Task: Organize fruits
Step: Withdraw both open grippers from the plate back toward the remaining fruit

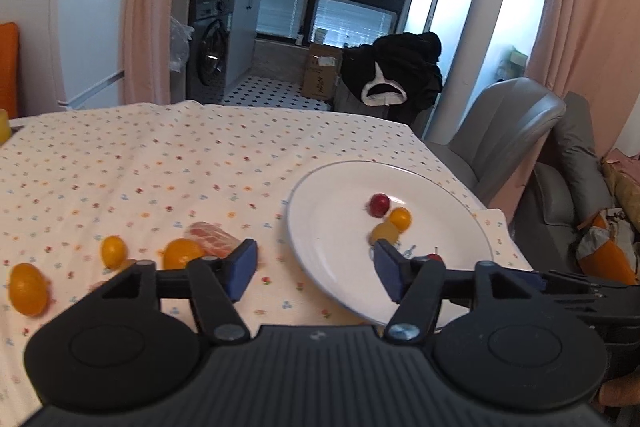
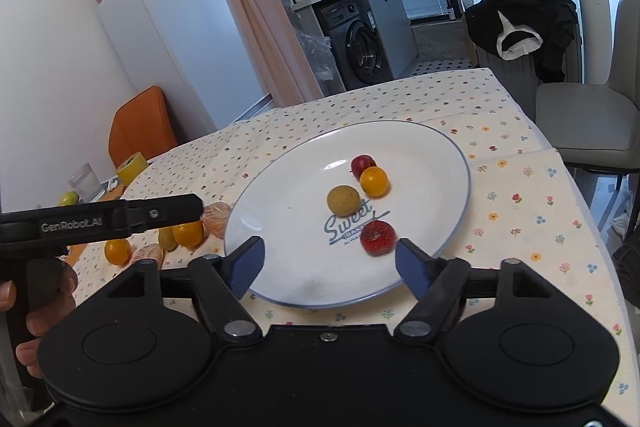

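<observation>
While four small fruits already sit on the white plate (image 1: pixel 320 227), the left wrist view shows more waiting on the flowered tablecloth (image 1: pixel 160 163). The left gripper (image 1: pixel 316 267) hangs released and empty, its blue pads wide apart, one over the cloth and the other over the plate's near-left rim. To its left lie three orange kumquats (image 1: pixel 113 250), with a peeled citrus segment (image 1: pixel 212 237) touching the one nearest the gripper. On the plate, a dark red fruit (image 1: pixel 379 204), an orange one (image 1: pixel 400 218) and a yellowish one (image 1: pixel 385 231) cluster together.

From the right wrist view, the right gripper (image 2: pixel 330 263) is likewise released, holding nothing, poised above the plate's near edge (image 2: pixel 280 291). A red strawberry-like fruit (image 2: pixel 377 237) lies on the plate between its pads and slightly beyond them, apparently untouched. Farther in sit a greenish-yellow fruit (image 2: pixel 343 200), an orange fruit (image 2: pixel 373 181) and a dark red fruit (image 2: pixel 362 165), the last two touching. Left of the plate, partly hidden behind the other tool, several orange fruits (image 2: pixel 117 251) and peeled segments (image 2: pixel 218 219) rest on the cloth.

Judging by this, the sorting is perhaps halfway: four pieces plated, at least three kumquats plus the segments left to gather.
</observation>
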`<action>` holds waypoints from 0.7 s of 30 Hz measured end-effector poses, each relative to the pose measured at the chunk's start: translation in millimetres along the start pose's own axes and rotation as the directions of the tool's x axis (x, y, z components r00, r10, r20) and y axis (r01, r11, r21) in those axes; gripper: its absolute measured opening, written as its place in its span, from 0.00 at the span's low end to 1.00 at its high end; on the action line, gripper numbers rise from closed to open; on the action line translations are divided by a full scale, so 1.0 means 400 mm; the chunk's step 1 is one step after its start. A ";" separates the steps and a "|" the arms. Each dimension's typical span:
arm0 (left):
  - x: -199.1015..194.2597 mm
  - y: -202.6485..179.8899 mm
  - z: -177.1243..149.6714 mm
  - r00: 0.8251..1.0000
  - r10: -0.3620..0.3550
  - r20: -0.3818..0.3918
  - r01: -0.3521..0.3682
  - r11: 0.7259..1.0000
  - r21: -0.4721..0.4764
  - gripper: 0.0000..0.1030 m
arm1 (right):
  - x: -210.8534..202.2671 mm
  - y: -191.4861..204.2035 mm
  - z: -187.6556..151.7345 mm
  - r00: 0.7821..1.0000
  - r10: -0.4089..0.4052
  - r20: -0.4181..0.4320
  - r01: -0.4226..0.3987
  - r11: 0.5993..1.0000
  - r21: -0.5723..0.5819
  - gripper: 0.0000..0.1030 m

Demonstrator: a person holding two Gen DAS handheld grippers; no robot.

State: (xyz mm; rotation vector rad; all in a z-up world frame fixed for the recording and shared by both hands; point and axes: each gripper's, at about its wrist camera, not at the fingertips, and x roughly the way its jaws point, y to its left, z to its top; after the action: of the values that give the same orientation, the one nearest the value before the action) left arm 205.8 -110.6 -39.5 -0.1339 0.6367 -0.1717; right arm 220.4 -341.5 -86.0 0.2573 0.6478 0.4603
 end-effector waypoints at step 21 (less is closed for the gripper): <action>-0.138 0.169 -0.005 0.975 0.207 0.077 -0.201 0.977 -0.076 0.87 | 0.043 0.133 0.014 0.997 0.078 0.004 -0.078 0.995 -0.070 1.00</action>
State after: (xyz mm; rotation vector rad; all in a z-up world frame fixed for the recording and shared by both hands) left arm 169.2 -33.6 -21.0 -0.1396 0.5685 0.0543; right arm 218.5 -287.3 -71.2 0.2189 0.6151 0.5557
